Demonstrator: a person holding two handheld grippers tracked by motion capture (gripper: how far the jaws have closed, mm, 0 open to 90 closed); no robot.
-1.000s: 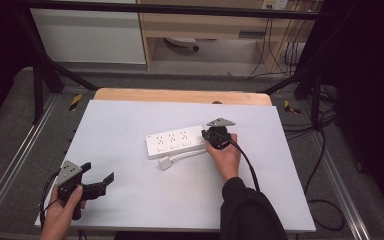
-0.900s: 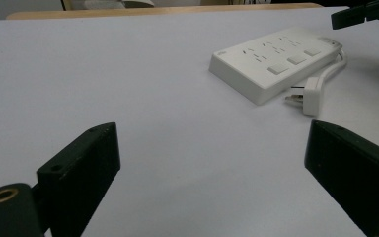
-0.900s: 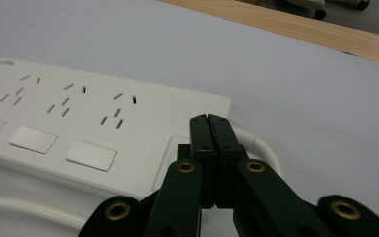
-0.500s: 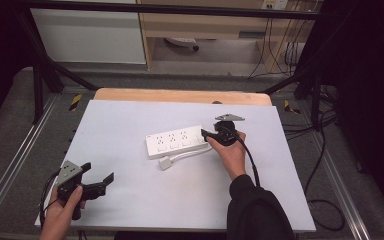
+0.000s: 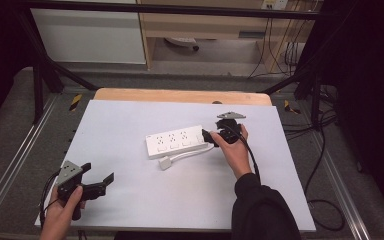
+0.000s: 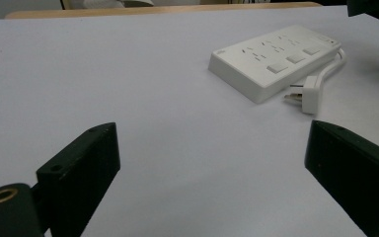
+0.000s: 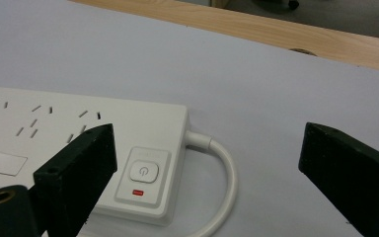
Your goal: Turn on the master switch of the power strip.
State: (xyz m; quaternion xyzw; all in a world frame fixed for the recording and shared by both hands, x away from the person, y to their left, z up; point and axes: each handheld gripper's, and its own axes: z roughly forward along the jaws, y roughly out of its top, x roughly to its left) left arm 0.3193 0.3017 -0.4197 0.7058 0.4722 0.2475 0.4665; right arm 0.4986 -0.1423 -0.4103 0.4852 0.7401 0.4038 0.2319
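White table (image 5: 130, 125) bare except power strip (image 5: 176, 141) at centre, plug (image 5: 165, 163) just near of it. Our right gripper (image 5: 211, 136), jaws spread, hovers at strip's right end by power button (image 7: 143, 172). Left gripper (image 5: 100, 181) spread, idle near-left. Step: approach; next we likely need jaw lined over button.
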